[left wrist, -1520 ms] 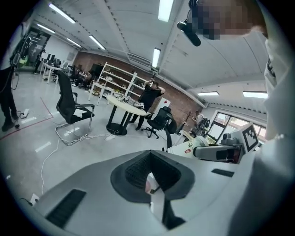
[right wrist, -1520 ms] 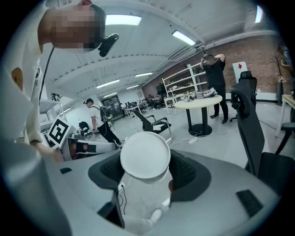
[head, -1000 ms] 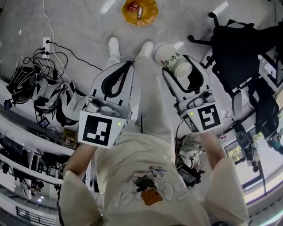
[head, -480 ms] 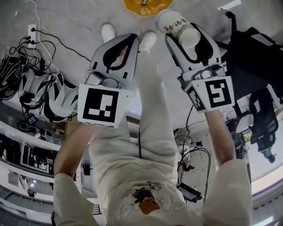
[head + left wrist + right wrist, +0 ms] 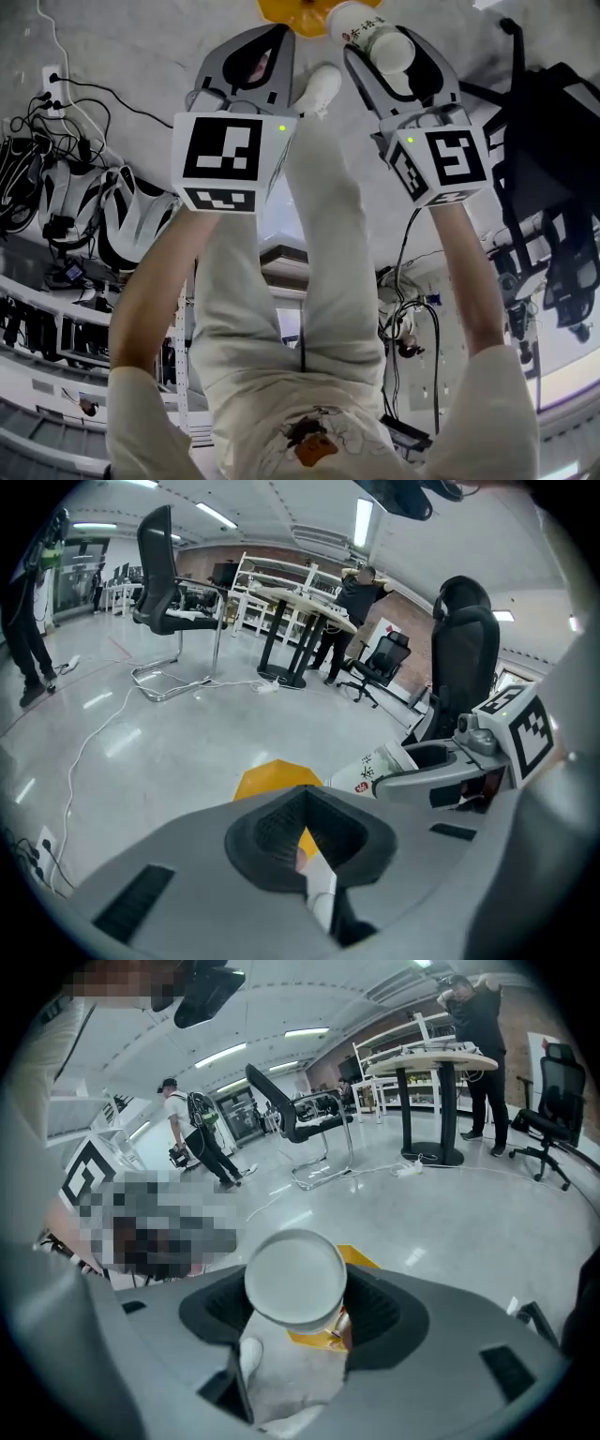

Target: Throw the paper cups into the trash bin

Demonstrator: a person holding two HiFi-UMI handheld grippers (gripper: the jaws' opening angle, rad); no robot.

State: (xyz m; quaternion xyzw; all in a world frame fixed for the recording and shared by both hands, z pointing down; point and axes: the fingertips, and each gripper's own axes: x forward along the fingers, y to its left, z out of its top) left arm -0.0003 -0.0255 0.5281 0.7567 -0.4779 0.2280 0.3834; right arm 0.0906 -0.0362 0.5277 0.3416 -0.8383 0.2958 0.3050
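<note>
A white paper cup (image 5: 372, 37) with red and black print lies on its side between the jaws of my right gripper (image 5: 380, 45), which is shut on it. In the right gripper view the cup's round base (image 5: 295, 1274) faces the camera. A yellow trash bin (image 5: 281, 11) stands on the floor just beyond both grippers, at the top edge of the head view. It also shows past the cup as the yellow bin (image 5: 361, 1258). My left gripper (image 5: 274, 33) is shut with nothing in it. Through its jaw hole I see the yellow bin (image 5: 272, 778) and, to the right, the cup (image 5: 375, 772).
The person's legs and a white shoe (image 5: 323, 84) are below the grippers. Cables and a power strip (image 5: 52, 80) and piled gear (image 5: 112, 216) lie at the left. A black office chair (image 5: 544, 141) stands at the right. Chairs, tables and people stand farther off.
Both grippers have moved forward toward the yellow bin. The cup, still held by the right gripper, now reaches the bin's near edge in the head view.
</note>
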